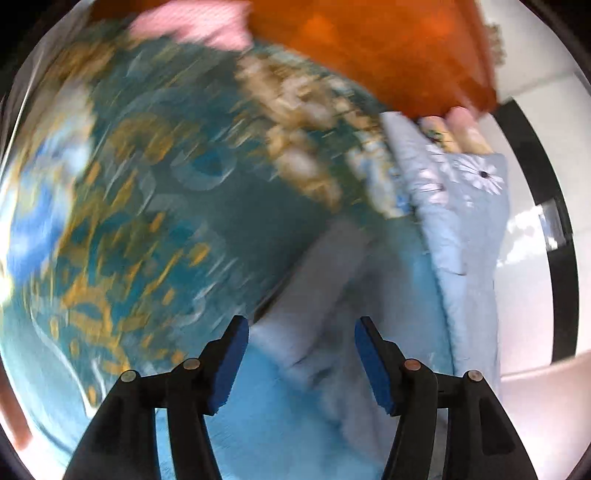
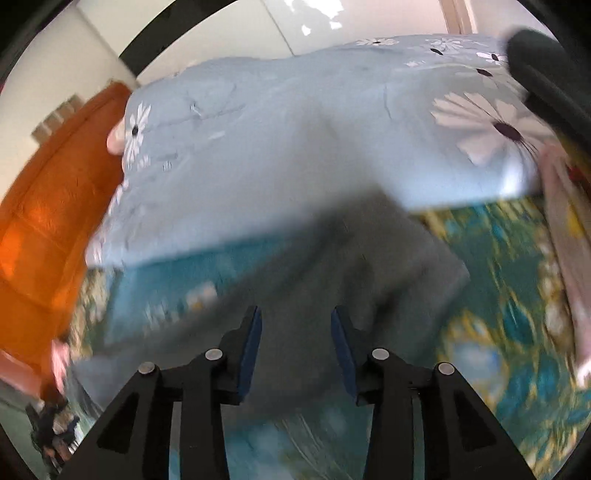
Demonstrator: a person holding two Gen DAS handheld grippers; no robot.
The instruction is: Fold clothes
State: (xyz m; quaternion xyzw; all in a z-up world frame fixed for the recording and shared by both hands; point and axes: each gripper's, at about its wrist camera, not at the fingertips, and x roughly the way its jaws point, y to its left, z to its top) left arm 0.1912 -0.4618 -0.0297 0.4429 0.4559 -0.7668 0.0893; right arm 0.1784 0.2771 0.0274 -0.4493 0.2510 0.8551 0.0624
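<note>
A grey garment (image 2: 332,266) lies on a bed covered with a teal, gold-patterned sheet (image 2: 517,295). In the left wrist view the grey garment (image 1: 325,280) lies ahead of my left gripper (image 1: 301,363), which is open and empty above it. My right gripper (image 2: 295,354) is open with its blue pads (image 2: 251,354) over the garment's near part, holding nothing. Both views are motion-blurred.
A light-blue quilt with white daisies (image 2: 295,140) is bunched behind the garment; it also shows in the left wrist view (image 1: 465,229). An orange blanket (image 1: 388,55) and a pink cloth (image 1: 199,22) lie further off. A pink garment (image 2: 569,258) sits at the right.
</note>
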